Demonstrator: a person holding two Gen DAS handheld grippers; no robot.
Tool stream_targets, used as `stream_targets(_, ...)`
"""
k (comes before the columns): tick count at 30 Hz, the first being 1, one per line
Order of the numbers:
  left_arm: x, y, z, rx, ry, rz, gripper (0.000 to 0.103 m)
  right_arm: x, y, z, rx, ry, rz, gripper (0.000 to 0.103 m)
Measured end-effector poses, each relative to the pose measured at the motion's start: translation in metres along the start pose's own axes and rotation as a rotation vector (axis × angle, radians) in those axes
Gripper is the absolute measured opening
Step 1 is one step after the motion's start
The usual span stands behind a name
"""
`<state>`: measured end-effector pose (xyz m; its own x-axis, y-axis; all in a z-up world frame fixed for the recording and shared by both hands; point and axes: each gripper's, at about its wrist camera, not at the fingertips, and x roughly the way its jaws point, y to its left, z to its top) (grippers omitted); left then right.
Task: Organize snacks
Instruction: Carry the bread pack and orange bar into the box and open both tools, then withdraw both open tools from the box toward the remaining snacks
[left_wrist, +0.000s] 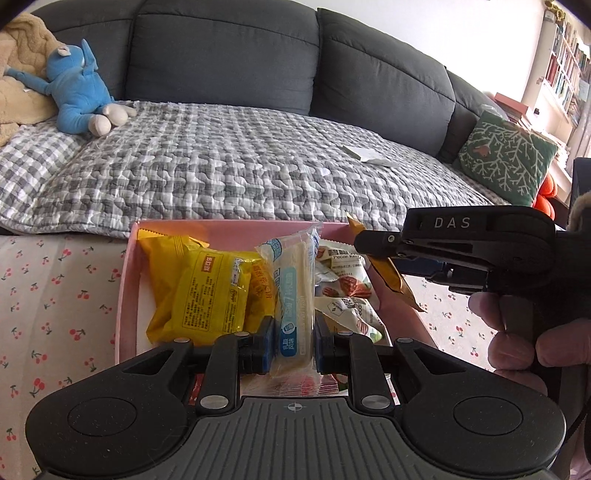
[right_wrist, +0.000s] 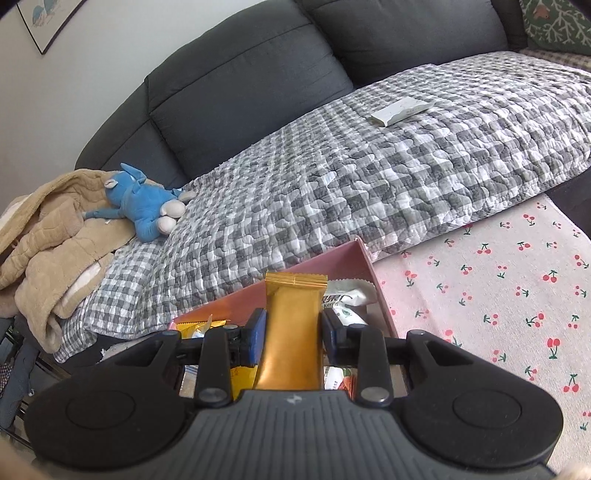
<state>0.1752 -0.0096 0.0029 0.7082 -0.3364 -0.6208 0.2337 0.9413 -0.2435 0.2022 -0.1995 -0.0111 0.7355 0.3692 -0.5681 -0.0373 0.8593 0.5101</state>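
Left wrist view: left gripper (left_wrist: 293, 341) sits over the pink box (left_wrist: 127, 288), jaws nearly closed, blue pads pressing both sides of a pale blue-and-white packet (left_wrist: 291, 295) that stands upright between them. Yellow packet (left_wrist: 207, 291) lies in the left part of the box, just beside the held one. Nut packets (left_wrist: 347, 291) lie in the right part. Right gripper (left_wrist: 384, 251) comes in from the right, a hand (left_wrist: 524, 332) on its handle, pinching a gold bar (left_wrist: 388, 273) that hangs tilted over the box's right edge. Box rests on a cherry-print cloth (left_wrist: 55, 295), close against a checked quilt (left_wrist: 240, 166) on a dark sofa (left_wrist: 229, 51). Blue plush toy (left_wrist: 79, 88) lies far left, green cushion (left_wrist: 509, 158) far right.

Right wrist view: right gripper (right_wrist: 291, 332) narrow, pads against both sides of the gold bar (right_wrist: 291, 325), bar upright, sticking out past the fingertips. Pink box (right_wrist: 373, 280) directly below, with nut packets (right_wrist: 347, 299) and a bit of yellow packet (right_wrist: 195, 326) showing. White packet (right_wrist: 400, 110) lies alone on the quilt (right_wrist: 332, 177), well apart from the box.
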Motion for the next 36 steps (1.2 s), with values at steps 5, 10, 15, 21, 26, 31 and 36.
stream_targets(5,0.006,0.007,-0.001,-0.01,-0.007,-0.055,0.032,0.0,-0.005,0.0,0.034,-0.004,-0.003,0.065)
stream_targets(10,-0.002,0.005,-0.004,0.026,-0.03,-0.029,0.046,-0.006,-0.002,-0.002,-0.009,0.005,-0.029,0.067)
stream_targets(15,-0.016,0.0,-0.008,0.068,-0.031,-0.039,0.066,-0.026,0.007,-0.008,-0.098,0.016,-0.074,0.078)
stream_targets(21,-0.039,-0.01,-0.018,0.111,-0.036,-0.022,0.082,-0.056,0.014,-0.018,-0.217,-0.001,-0.116,0.094)
stream_targets(26,-0.059,-0.015,-0.028,0.119,-0.019,-0.005,0.091,-0.076,0.022,-0.032,-0.296,-0.004,-0.207,0.098)
stream_targets(31,-0.076,-0.017,-0.043,0.144,0.011,0.021,0.092,-0.093,0.023,-0.046,-0.312,0.008,-0.23,0.1)
stream_targets(36,-0.089,-0.012,-0.059,0.11,0.033,0.031,0.096,-0.105,0.025,-0.059,-0.324,0.005,-0.247,0.103)
